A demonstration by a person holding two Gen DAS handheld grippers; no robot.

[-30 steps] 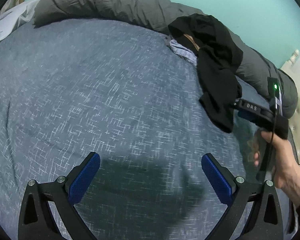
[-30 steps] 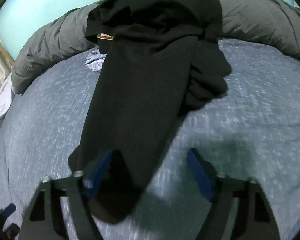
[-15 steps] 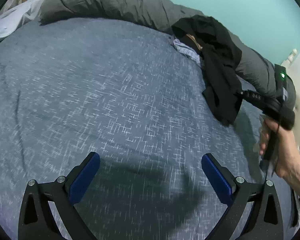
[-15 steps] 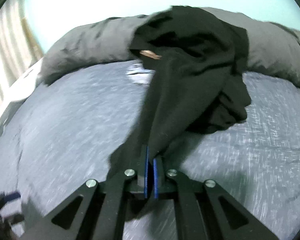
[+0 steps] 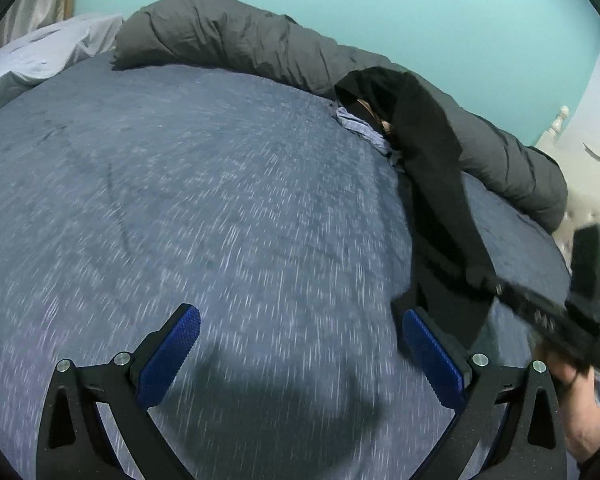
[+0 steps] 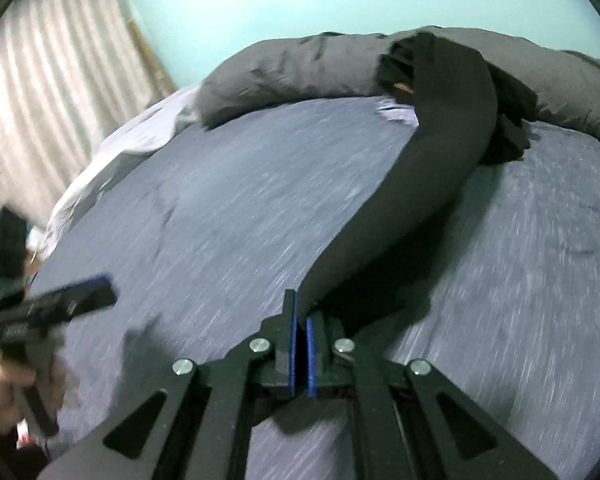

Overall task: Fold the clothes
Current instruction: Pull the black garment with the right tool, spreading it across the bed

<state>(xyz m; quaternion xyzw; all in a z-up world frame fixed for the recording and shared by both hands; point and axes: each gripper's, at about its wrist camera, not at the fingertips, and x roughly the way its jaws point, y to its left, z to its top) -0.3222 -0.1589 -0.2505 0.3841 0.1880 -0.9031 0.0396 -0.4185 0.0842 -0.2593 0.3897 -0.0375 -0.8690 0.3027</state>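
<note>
A black garment [image 6: 440,152] lies stretched from the grey duvet down across the blue bedspread. My right gripper [image 6: 300,320] is shut on its near end and holds it pulled taut above the bed. In the left wrist view the same garment [image 5: 432,168] runs to the right gripper [image 5: 476,276] at the right. My left gripper [image 5: 300,344] is open and empty over bare bedspread, left of the garment. It also shows at the left edge of the right wrist view [image 6: 96,292]. A pale blue piece of clothing [image 5: 360,128] lies under the garment's far end.
A rolled grey duvet [image 5: 240,44] runs along the far side of the bed by the teal wall. A pale sheet [image 5: 40,56] lies at the far left. A curtain [image 6: 52,92] hangs at the left. The blue bedspread [image 5: 200,208] fills the middle.
My right gripper has closed on the black garment's end and pulled it back toward me, stretching it out. My left gripper has moved closer to the garment, still open.
</note>
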